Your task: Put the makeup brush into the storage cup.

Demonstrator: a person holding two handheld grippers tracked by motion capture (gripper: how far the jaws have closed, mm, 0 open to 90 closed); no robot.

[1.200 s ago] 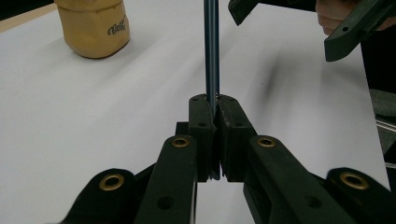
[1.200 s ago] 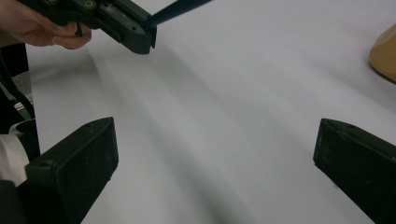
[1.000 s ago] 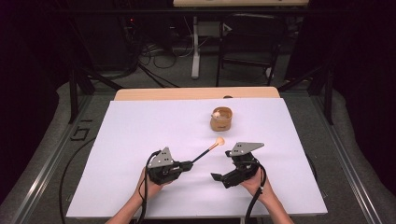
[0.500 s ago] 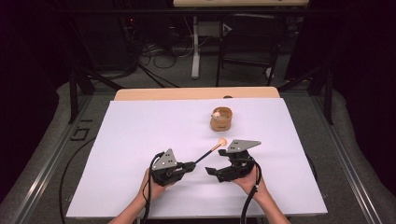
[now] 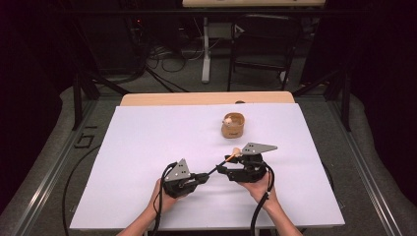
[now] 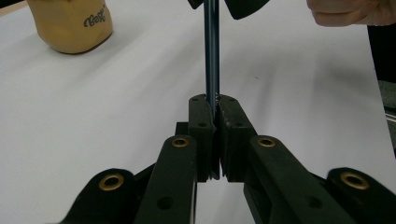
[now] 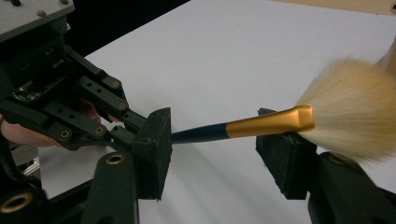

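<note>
A makeup brush (image 5: 223,162) with a dark handle, gold ferrule (image 7: 266,122) and tan bristles (image 7: 355,107) hangs above the white sheet. My left gripper (image 5: 205,176) is shut on the handle's end (image 6: 211,56); in the left gripper view its pads (image 6: 201,116) pinch the thin shaft. My right gripper (image 5: 227,169) faces it from the right. Its jaws have just been closing, and the brush crosses between them. Its pads (image 7: 156,140) stand apart and do not press on the brush. A tan cup (image 5: 232,125) stands farther back.
The white sheet (image 5: 147,147) covers a wooden table whose far edge (image 5: 196,98) shows bare. The tan cup (image 6: 70,23) is printed with dark lettering. Dark chairs, table legs and cables stand on the floor beyond. Cables trail from both grippers toward the near edge.
The right gripper has edged left up to the brush near its head, and its jaws have narrowed around it. The left gripper keeps hold of the handle and has barely moved.
</note>
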